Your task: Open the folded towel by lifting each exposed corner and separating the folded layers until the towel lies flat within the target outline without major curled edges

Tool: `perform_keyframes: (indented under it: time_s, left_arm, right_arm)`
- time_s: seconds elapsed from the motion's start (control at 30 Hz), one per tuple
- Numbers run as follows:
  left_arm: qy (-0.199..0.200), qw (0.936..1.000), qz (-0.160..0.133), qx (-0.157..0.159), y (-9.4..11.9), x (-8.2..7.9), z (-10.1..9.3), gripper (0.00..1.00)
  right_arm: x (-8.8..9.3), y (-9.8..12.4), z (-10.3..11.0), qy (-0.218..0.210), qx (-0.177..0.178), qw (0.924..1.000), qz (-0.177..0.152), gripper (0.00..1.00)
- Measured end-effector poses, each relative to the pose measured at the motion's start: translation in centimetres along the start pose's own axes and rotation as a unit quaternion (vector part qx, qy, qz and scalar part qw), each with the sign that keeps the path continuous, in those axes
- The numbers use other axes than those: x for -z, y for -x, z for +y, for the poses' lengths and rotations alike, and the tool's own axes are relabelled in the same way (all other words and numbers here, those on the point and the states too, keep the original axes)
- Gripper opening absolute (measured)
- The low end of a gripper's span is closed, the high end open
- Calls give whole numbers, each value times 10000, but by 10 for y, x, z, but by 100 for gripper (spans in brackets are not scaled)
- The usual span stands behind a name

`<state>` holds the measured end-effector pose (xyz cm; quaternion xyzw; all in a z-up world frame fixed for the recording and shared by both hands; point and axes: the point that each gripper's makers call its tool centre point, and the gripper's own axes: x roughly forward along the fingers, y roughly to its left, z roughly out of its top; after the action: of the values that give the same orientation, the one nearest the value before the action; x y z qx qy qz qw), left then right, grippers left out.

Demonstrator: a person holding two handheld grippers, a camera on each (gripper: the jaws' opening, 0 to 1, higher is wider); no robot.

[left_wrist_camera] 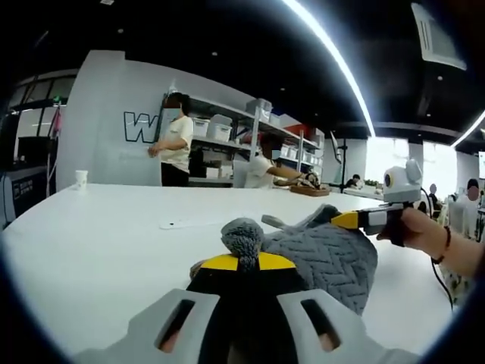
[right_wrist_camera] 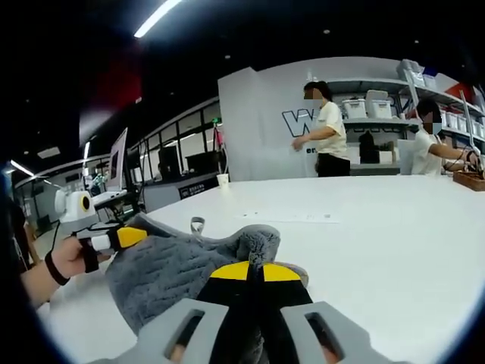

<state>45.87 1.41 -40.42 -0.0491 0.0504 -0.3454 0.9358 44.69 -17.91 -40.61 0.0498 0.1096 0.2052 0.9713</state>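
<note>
Left gripper view: the left tongs [left_wrist_camera: 241,262] pinch a corner of the grey towel [left_wrist_camera: 326,258] — bunched above the white surface [left_wrist_camera: 98,250]. Right gripper view: the right tongs [right_wrist_camera: 255,271] clamp the other corner.

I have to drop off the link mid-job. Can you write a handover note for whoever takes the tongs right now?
Left tongs: shut on a bunched corner of the grey towel.
Right tongs: shut on another bunched corner of the towel; in the left gripper view they come in from the right.
Towel: held up between both tongs above the white table, slack and crumpled, loop tag hanging free.
Done: both corners gripped and lifted.
Left: pull the corners apart, separate the layers, lay the towel flat inside the outline, smooth any curled edges. I cannot make out the outline from here.
</note>
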Motion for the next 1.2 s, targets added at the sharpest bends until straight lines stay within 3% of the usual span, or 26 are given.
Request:
perform_keyframes:
  time_s: [1.2]
  left_arm:
    - [84, 9988, -350, 326, 26, -5, -17, 3]
  right_arm:
    - [4, 27, 16, -112, -366, 9990, -225, 0]
